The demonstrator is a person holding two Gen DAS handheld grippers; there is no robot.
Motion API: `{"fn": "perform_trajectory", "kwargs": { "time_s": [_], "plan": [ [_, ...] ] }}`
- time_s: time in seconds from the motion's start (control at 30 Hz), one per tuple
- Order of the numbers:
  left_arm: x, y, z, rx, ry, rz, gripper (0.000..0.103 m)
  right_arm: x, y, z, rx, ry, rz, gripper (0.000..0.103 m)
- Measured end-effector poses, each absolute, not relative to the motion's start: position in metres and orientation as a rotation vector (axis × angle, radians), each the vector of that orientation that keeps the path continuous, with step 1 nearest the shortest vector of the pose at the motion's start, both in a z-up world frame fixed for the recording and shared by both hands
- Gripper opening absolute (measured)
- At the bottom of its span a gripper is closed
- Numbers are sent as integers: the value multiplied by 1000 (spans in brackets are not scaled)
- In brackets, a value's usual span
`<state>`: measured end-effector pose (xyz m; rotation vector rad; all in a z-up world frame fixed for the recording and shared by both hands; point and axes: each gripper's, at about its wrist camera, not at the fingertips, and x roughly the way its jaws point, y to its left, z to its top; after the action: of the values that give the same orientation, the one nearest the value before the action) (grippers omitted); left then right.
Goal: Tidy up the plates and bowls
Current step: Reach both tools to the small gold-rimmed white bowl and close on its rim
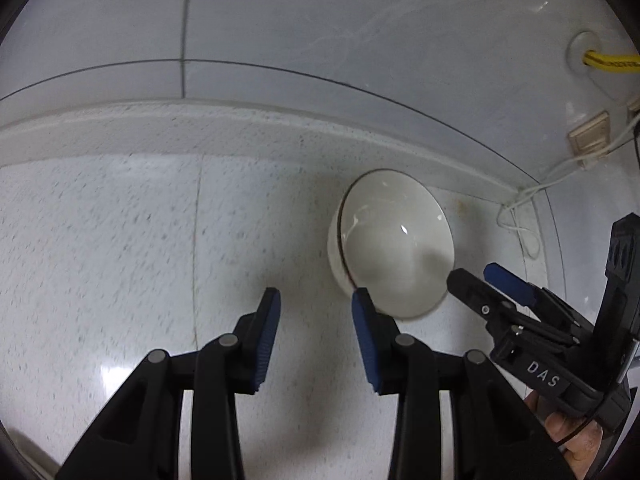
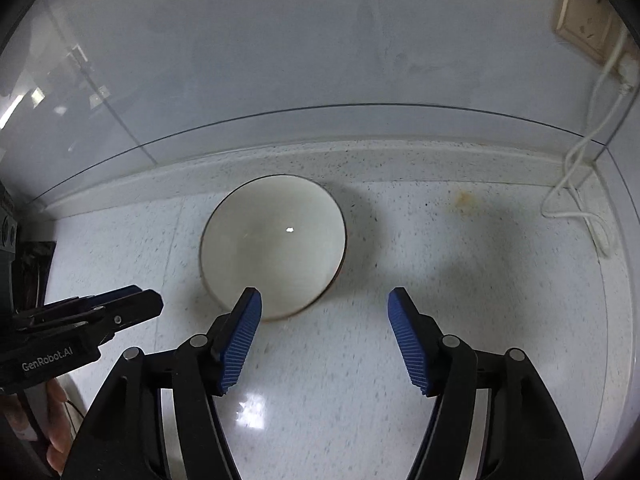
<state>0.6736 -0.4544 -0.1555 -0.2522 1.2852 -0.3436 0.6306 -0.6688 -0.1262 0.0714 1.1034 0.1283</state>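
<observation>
A single white bowl (image 1: 396, 248) (image 2: 272, 248) with a thin dark rim stands upright on the speckled counter (image 1: 120, 240) (image 2: 460, 280), close to the raised ledge at the wall. My left gripper (image 1: 316, 300) is open with nothing between its pads; its right fingertip overlaps the bowl's near left rim. It shows from the side in the right wrist view as the left gripper (image 2: 154, 298), left of the bowl. My right gripper (image 2: 324, 296) is open and empty, its left fingertip over the bowl's near edge. The right gripper (image 1: 472, 274) sits at the bowl's right side.
A white cable (image 2: 576, 184) (image 1: 520, 216) hangs from wall sockets (image 2: 588, 28) (image 1: 588, 136) down onto the counter's right end. A yellow hose (image 1: 608, 62) comes through a hole in the wall. A small brownish stain (image 2: 466, 200) marks the counter right of the bowl.
</observation>
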Motion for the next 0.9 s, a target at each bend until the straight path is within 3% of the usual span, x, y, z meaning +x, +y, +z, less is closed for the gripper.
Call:
{"fn": "perform_trajectory", "kwargs": {
  "time_s": [0.43, 0.57, 0.73, 0.9],
  "plan": [
    [718, -484, -198, -270, 1364, -383, 36, 685, -687, -170, 174, 1173, 156, 61],
    [723, -491, -208, -271, 1384, -398, 31, 689, -688, -179, 179, 1185, 163, 59],
    [729, -503, -222, -297, 1416, -452, 14, 697, -684, -189, 171, 1217, 175, 35],
    [727, -508, -225, -332, 1419, -469, 14, 697, -673, -196, 176, 1242, 220, 16]
  ]
}}
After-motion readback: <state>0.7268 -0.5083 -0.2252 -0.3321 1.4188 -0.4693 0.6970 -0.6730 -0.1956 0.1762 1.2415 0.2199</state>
